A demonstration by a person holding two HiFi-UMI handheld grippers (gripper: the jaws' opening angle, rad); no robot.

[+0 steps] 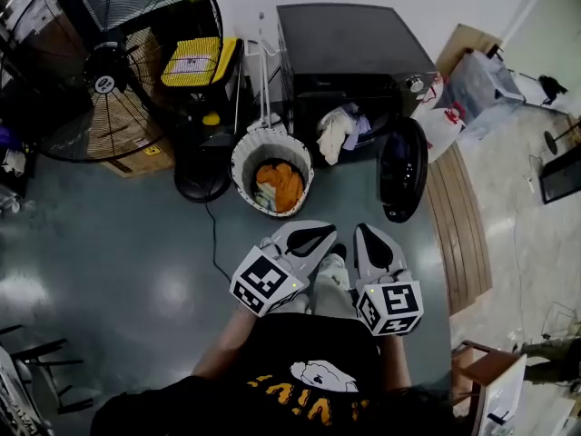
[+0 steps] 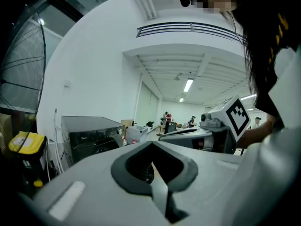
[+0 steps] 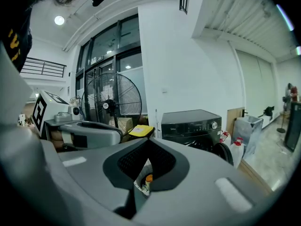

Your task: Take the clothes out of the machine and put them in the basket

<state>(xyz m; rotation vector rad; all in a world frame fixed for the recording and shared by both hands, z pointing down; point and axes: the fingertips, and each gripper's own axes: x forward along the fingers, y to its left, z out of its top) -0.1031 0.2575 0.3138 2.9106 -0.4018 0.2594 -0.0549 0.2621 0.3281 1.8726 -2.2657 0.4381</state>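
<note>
Both jaw pairs closed, empty.
Left gripper (image 1: 313, 237) and right gripper (image 1: 366, 241) sit well apart from clothes (image 1: 338, 133) spilling from the far washing machine (image 1: 354, 44).

Smooth blk machine (image 1: 354, 48), glossy floor (image 1: 118, 271), white plastic basket (image 1: 241, 153) w/ soft orange cloth (image 1: 283, 184), metal-wire fan (image 1: 136, 25)

A black front-loading washing machine (image 1: 354, 53) stood against the wall, its round door (image 1: 402, 169) swung open. Pale clothes (image 1: 338, 133) spilled from the opening. Just left, a round white basket (image 1: 240, 163) on the floor held an orange garment (image 1: 280, 185).
</note>
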